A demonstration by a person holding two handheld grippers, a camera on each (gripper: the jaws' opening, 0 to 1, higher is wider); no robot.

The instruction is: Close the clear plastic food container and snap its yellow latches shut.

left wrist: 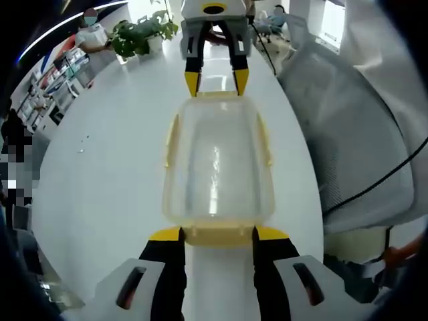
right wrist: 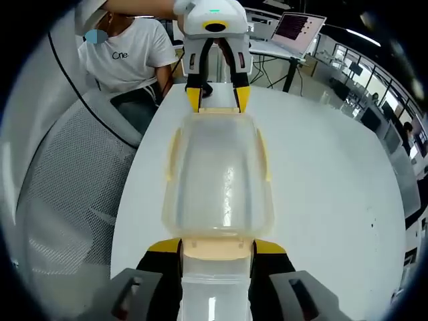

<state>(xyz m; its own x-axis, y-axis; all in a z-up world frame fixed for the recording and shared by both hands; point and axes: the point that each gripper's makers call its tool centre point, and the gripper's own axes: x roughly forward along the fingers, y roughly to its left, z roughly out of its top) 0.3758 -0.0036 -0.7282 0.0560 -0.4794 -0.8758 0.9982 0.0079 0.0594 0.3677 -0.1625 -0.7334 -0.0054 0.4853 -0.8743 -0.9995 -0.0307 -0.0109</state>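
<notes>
The clear plastic container (left wrist: 217,160) (right wrist: 217,174) lies lengthwise on the white table (left wrist: 100,167) (right wrist: 334,174) with its lid on top. Yellow side latches (left wrist: 172,137) (right wrist: 263,154) run along its long edges. My left gripper (left wrist: 219,234) stands open at one short end, its yellow-tipped jaws flanking that end's yellow latch (left wrist: 217,235). My right gripper (right wrist: 217,246) stands open at the opposite end, its jaws either side of the other end latch (right wrist: 217,249). Each gripper faces the other across the box: the right gripper (left wrist: 215,83) and the left gripper (right wrist: 217,99).
A grey mesh chair (left wrist: 348,147) (right wrist: 60,194) stands close against the table's edge beside the container. A potted plant (left wrist: 137,37) sits at the table's far end. A person in a white T-shirt (right wrist: 130,53) sits beyond the table, near a laptop (right wrist: 297,27).
</notes>
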